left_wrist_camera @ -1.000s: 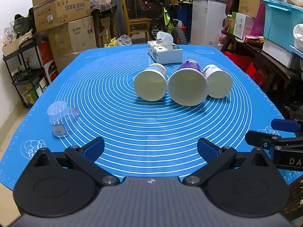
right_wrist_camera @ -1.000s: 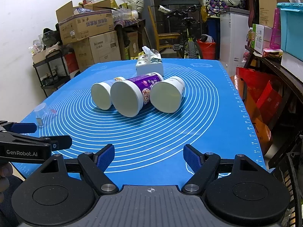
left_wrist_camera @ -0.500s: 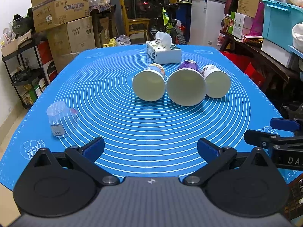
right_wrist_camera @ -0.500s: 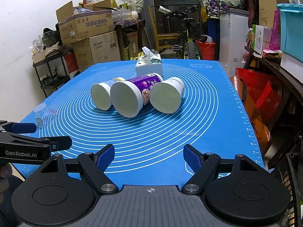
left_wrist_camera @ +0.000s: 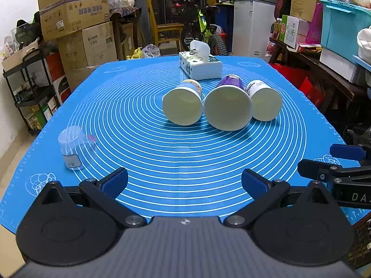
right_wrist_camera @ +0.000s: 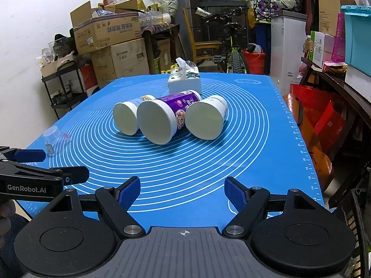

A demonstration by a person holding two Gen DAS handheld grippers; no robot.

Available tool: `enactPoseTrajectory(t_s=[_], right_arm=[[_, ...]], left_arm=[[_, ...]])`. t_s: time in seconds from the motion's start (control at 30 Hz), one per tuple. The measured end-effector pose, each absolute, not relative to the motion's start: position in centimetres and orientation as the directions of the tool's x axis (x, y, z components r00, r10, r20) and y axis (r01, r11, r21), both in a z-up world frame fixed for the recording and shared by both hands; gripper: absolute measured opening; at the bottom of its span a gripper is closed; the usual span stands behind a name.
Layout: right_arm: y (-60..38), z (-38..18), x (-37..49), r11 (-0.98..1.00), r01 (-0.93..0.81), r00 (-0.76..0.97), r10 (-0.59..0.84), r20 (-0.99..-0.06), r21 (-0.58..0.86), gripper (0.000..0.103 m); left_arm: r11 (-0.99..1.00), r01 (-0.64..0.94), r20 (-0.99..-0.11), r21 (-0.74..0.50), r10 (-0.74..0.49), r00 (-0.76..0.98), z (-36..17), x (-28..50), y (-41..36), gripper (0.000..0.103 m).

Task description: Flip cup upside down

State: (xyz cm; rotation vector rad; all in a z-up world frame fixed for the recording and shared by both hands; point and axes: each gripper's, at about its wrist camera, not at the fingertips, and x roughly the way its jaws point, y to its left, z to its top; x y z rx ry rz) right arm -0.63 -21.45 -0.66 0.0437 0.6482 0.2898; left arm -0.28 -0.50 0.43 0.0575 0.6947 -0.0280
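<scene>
Three paper cups lie on their sides in a row on the blue mat [left_wrist_camera: 139, 153], mouths toward me: a left cup [left_wrist_camera: 182, 105], a larger purple middle cup [left_wrist_camera: 228, 107] and a right cup [left_wrist_camera: 265, 103]. In the right wrist view they show as left cup [right_wrist_camera: 127, 118], purple cup [right_wrist_camera: 160, 121] and right cup [right_wrist_camera: 205, 120]. My left gripper [left_wrist_camera: 184, 182] is open and empty near the mat's front edge. My right gripper [right_wrist_camera: 182, 194] is open and empty, also short of the cups.
A small clear plastic cup [left_wrist_camera: 74, 147] stands upside down at the mat's front left. A tissue box [left_wrist_camera: 199, 64] sits behind the cups. Cardboard boxes [left_wrist_camera: 76, 14], a bicycle and shelves surround the table. The mat's right edge [right_wrist_camera: 301, 139] drops off toward red bags.
Both grippers have stayed open; the left view has shifted only slightly. The cups have not moved.
</scene>
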Motion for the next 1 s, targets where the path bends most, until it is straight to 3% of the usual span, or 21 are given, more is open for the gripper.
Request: enactPoseTrajectory(t_s=[1.0], right_arm=[[-21.34, -0.68, -0.66, 0.959, -0.254, 0.757, 0.278, -0.591, 0.126, 0.082]], left_arm=[[0.998, 0.047, -0.641, 0.043, -0.008, 0.767, 0.59, -0.27, -0.54, 0.103]])
